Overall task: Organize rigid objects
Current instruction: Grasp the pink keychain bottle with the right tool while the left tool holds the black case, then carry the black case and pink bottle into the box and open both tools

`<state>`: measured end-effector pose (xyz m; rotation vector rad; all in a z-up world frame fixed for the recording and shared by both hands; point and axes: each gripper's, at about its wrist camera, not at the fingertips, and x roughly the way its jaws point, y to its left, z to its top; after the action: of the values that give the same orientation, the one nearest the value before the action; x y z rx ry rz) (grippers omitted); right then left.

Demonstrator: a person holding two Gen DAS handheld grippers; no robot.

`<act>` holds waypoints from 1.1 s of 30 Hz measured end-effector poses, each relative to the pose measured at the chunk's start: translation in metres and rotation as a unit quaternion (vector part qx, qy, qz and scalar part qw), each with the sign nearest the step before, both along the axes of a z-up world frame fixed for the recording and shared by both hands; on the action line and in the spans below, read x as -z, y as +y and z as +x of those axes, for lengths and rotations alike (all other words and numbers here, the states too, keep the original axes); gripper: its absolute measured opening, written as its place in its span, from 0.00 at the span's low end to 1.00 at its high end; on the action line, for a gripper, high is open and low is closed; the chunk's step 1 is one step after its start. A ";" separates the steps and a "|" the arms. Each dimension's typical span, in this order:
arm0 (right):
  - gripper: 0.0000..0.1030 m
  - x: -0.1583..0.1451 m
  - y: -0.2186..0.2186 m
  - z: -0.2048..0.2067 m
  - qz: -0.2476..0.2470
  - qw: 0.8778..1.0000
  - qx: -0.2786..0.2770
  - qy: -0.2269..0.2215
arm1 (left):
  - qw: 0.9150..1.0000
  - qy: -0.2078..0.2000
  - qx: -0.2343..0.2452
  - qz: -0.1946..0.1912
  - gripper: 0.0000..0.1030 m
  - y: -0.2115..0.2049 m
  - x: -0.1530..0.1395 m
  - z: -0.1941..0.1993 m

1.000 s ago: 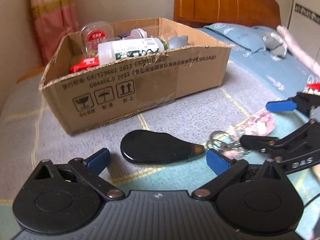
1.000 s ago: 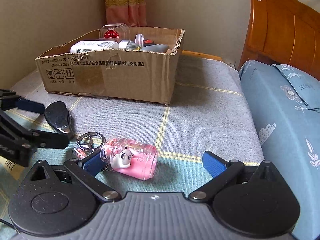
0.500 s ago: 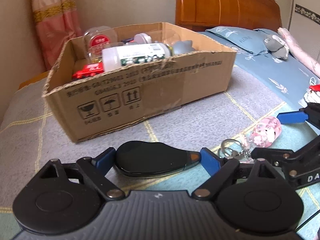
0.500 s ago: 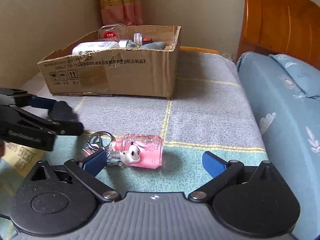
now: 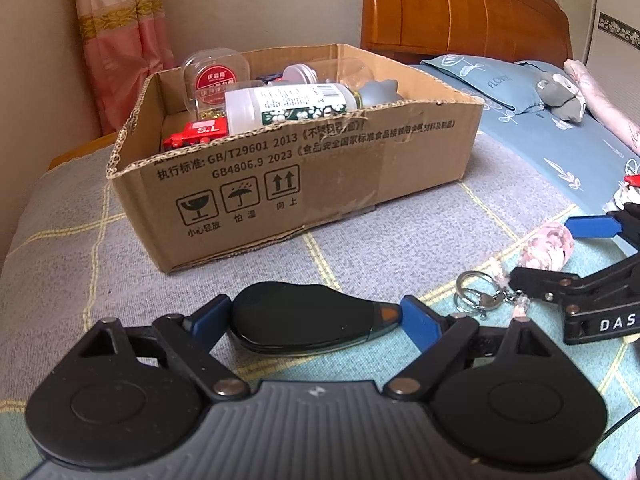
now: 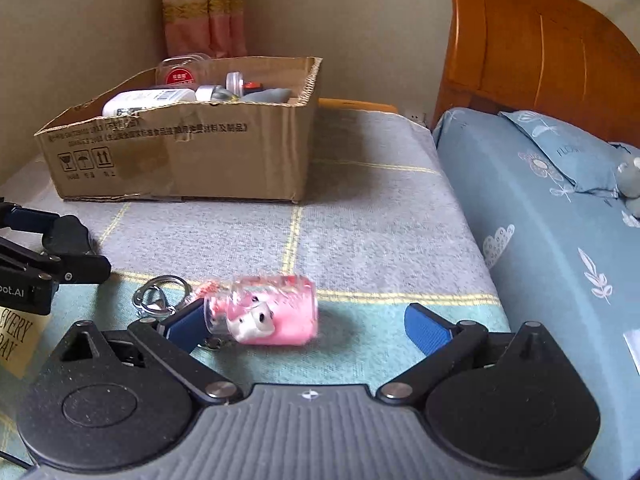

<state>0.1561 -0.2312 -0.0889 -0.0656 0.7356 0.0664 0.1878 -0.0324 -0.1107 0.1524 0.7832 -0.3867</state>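
A flat black teardrop-shaped fob (image 5: 304,316) lies lengthwise between the blue pads of my left gripper (image 5: 314,322), which is shut on its two ends just above the grey checked blanket. In the right wrist view that gripper (image 6: 52,252) shows at the left edge. A pink jar keychain (image 6: 272,312) with a small white figure and metal rings (image 6: 156,296) lies on the blanket between the fingers of my right gripper (image 6: 308,326). This gripper is open: its left pad is by the jar's cap and its right pad stands well clear. The cardboard box (image 5: 320,184) sits behind.
The box (image 6: 192,160) holds a white bottle (image 5: 288,108), clear jars, a red toy and a grey item. To the right is a bed with blue sheet (image 6: 540,240), pillow and wooden headboard (image 6: 540,48). A printed bag (image 6: 16,336) lies at lower left.
My left gripper's jaws closed from wide open onto the ends of the black fob. The pink jar rolled slightly between the open right fingers, its figure now facing down-right.
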 end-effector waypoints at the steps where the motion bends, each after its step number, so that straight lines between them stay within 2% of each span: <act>1: 0.99 0.000 0.002 0.001 0.001 1.000 -0.003 -0.001 | 1.000 0.000 0.000 0.000 0.87 0.000 0.000 0.000; 4: 0.94 0.000 0.006 0.002 0.006 1.000 -0.015 -0.005 | 1.000 0.002 -0.001 0.000 0.87 -0.001 0.000 0.001; 9: 0.68 -0.005 0.014 0.000 0.005 0.999 -0.044 -0.011 | 1.000 0.002 -0.003 0.001 0.87 -0.001 0.000 0.002; 12: 0.57 -0.008 0.018 -0.001 0.000 0.999 -0.048 -0.013 | 1.000 0.002 -0.004 0.000 0.87 -0.001 0.000 0.002; 19: 0.56 -0.010 0.021 -0.001 -0.002 0.999 -0.050 -0.006 | 1.000 0.007 -0.003 0.005 0.87 -0.002 -0.002 0.003; 24: 0.56 -0.017 0.021 0.001 -0.004 0.996 -0.084 0.006 | 0.999 0.018 0.021 0.016 0.87 -0.001 -0.009 0.001; 28: 0.56 -0.034 0.021 0.002 -0.019 0.991 -0.131 0.006 | 0.998 0.025 0.046 0.023 0.87 0.004 -0.024 0.000; 33: 0.56 -0.067 0.018 0.008 -0.014 0.985 -0.170 -0.004 | 0.997 0.028 0.061 0.027 0.87 0.013 -0.050 0.002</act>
<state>0.1643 -0.2129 -0.0221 -0.2169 0.7118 0.3809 0.1902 -0.0197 -0.0603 0.2424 0.8416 -0.4876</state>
